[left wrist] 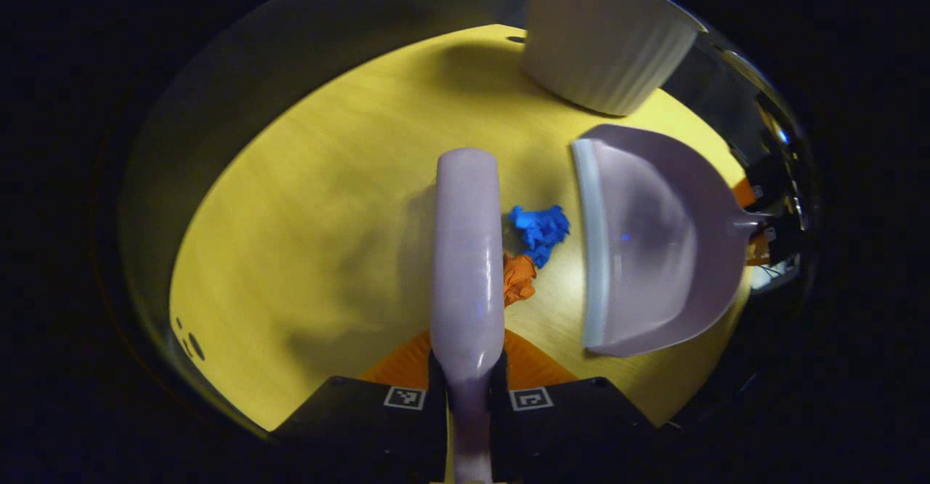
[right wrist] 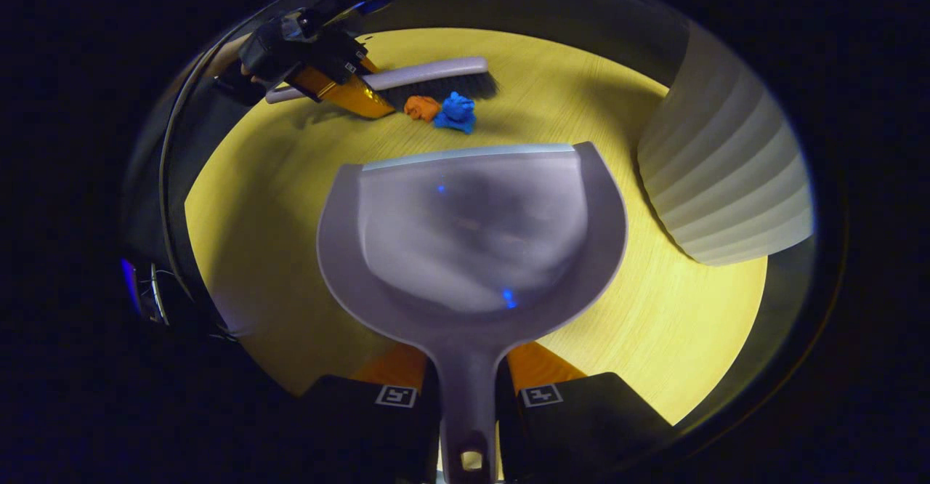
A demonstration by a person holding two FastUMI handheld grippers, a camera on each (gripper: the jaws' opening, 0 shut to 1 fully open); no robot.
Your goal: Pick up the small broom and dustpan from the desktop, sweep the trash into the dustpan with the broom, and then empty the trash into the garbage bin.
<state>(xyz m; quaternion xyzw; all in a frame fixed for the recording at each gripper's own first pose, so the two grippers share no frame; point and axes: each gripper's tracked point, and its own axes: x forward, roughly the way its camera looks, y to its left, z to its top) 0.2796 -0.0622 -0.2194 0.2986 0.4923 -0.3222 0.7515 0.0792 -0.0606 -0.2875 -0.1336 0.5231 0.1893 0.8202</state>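
My left gripper [left wrist: 466, 386] is shut on the handle of the small lilac broom [left wrist: 467, 251], which stretches away over the yellow tabletop [left wrist: 305, 200]. Just right of the broom head lie a blue crumpled scrap [left wrist: 539, 230] and an orange one [left wrist: 518, 278]. Right of them the lilac dustpan [left wrist: 654, 240] rests with its pale lip facing the scraps. My right gripper [right wrist: 467, 389] is shut on the dustpan's handle; the dustpan [right wrist: 472, 237] is empty. Beyond its lip I see the blue scrap [right wrist: 455, 112], the orange scrap [right wrist: 422, 107] and the broom [right wrist: 429, 81] with dark bristles touching them.
A white ribbed garbage bin [left wrist: 603, 33] stands at the table's far edge, close behind the dustpan; the bin [right wrist: 726, 186] is right of the pan in the right gripper view. The tabletop [right wrist: 254, 200] stretches left of the dustpan. The table's edges are dark.
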